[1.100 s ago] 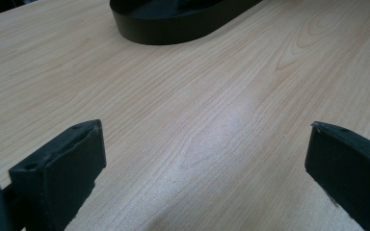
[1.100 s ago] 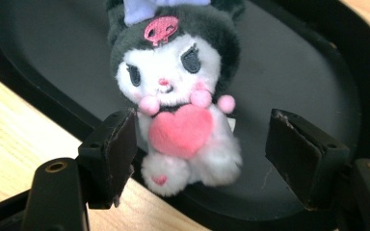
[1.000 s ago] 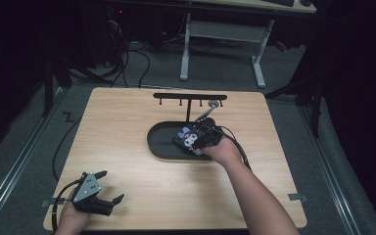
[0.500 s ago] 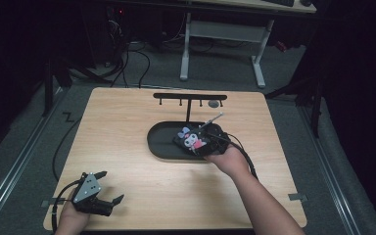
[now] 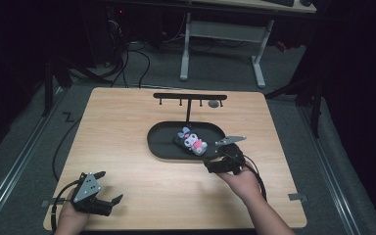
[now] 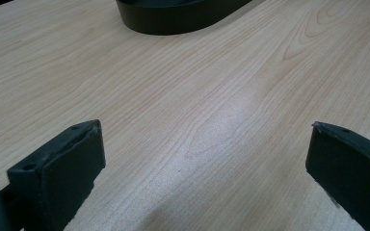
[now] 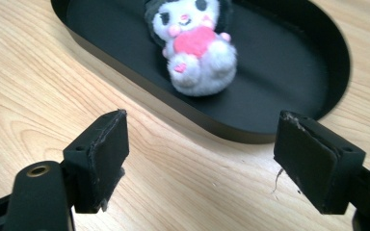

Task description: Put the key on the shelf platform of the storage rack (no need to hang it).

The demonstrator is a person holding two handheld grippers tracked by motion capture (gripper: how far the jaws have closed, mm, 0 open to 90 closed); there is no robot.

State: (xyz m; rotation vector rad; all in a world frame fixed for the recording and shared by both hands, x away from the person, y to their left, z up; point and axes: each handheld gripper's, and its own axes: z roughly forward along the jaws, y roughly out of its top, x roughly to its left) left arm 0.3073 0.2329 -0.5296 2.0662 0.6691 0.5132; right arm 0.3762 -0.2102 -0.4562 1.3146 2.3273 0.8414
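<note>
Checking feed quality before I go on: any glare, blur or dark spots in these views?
High view: the table is lit, the room around it nearly black; the plush in the tray reads small but clear. Left gripper view: soft glare on the wood between the open jaws, a shadow at the bottom edge. Right gripper view: plush slightly soft, tray rim a little smeared, pads sharp.

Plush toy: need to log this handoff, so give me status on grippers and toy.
Right gripper jaws just opened, nothing between them, short of the tray. Left gripper open, empty. Plush toy lies in the tray. Nothing in the way.
</note>
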